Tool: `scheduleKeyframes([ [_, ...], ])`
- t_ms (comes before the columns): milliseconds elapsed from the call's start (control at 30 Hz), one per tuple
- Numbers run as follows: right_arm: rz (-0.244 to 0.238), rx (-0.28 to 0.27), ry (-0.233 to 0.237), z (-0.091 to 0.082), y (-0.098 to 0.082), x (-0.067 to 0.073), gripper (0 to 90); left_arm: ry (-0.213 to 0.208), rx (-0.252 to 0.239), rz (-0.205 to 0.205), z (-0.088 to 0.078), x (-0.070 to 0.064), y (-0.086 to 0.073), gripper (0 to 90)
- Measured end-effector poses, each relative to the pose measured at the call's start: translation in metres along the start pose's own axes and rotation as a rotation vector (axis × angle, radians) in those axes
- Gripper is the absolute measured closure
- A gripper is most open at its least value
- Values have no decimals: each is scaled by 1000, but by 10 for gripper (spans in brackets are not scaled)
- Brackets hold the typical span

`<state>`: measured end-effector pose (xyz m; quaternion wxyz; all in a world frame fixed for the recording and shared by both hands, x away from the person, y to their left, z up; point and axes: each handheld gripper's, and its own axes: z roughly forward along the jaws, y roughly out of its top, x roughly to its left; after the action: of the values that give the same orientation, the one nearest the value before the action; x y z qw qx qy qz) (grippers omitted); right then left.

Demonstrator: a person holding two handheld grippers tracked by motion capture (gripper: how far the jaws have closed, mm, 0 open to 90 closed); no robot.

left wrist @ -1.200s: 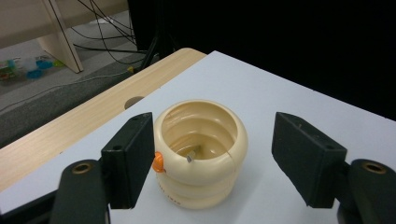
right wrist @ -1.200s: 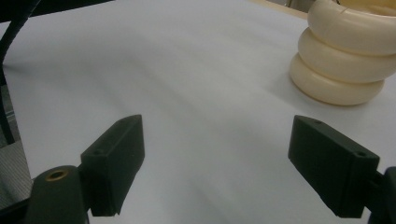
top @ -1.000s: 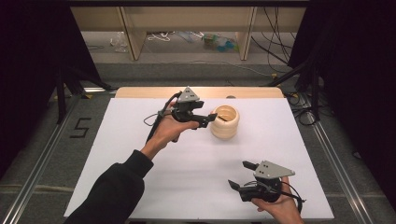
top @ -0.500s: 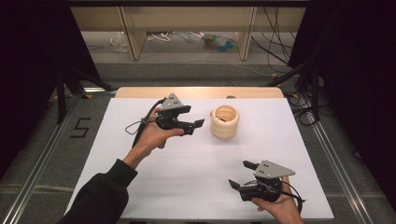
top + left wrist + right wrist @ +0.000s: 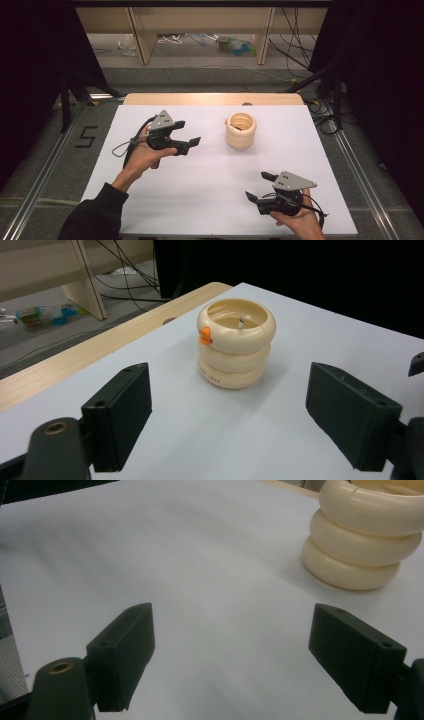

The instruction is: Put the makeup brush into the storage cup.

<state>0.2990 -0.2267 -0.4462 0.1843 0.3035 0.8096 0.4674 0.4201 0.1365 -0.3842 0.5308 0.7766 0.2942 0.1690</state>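
Observation:
A stack of three cream rings [image 5: 240, 131] stands upright on the white table top [image 5: 200, 195], right of centre toward the far edge. The top ring carries a small orange mark [image 5: 205, 335]. My left gripper [image 5: 189, 133] hovers to the left of the stack and points at it, well apart from it. Its jaws have just been opening and nothing is between them. From the left gripper view [image 5: 230, 415] the stack [image 5: 235, 347] stands ahead of the jaws. Near the table's front right, my right gripper [image 5: 256, 186] is open and empty, with the stack [image 5: 362, 535] far off at its upper right.
A bare wooden strip [image 5: 200, 98] runs along the table's far edge. Beyond it are shelf legs, cables and small items on the floor [image 5: 235, 45]. Dark curtains flank both sides. Metal rails [image 5: 45, 165] run along the floor beside the table.
The left gripper has drawn back leftward from the ring stack, leaving it standing, and its jaws have spread wider. The right gripper has not moved.

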Motion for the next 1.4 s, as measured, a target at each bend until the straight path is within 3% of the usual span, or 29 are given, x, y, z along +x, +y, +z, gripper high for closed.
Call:
scheduleKeyframes([
  [167,-1,-16,6,0,0,0,195,16,-22,-11,-9,2,-6,168],
  [300,1,-24,5,0,0,0,195,8,-41,-26,-17,2,-11,160],
  [467,-3,-26,2,0,0,0,194,-10,-55,-11,-26,3,-20,160],
  [700,-1,-33,6,-2,1,-1,194,-6,-56,-14,-34,7,-35,159],
  [867,4,-39,0,-4,0,-1,194,20,-46,-24,-38,10,-44,159],
  [933,5,-40,1,-4,0,-2,194,17,-41,-32,-38,10,-47,160],
  [1033,5,-39,-3,-5,-1,-2,194,20,-27,3,-41,9,-48,160],
  [1100,6,-42,-5,-5,-1,-2,194,19,-54,-27,-42,7,-50,162],
  [1400,6,-51,-9,-6,0,-3,194,23,-38,-27,-48,0,-61,163],
])
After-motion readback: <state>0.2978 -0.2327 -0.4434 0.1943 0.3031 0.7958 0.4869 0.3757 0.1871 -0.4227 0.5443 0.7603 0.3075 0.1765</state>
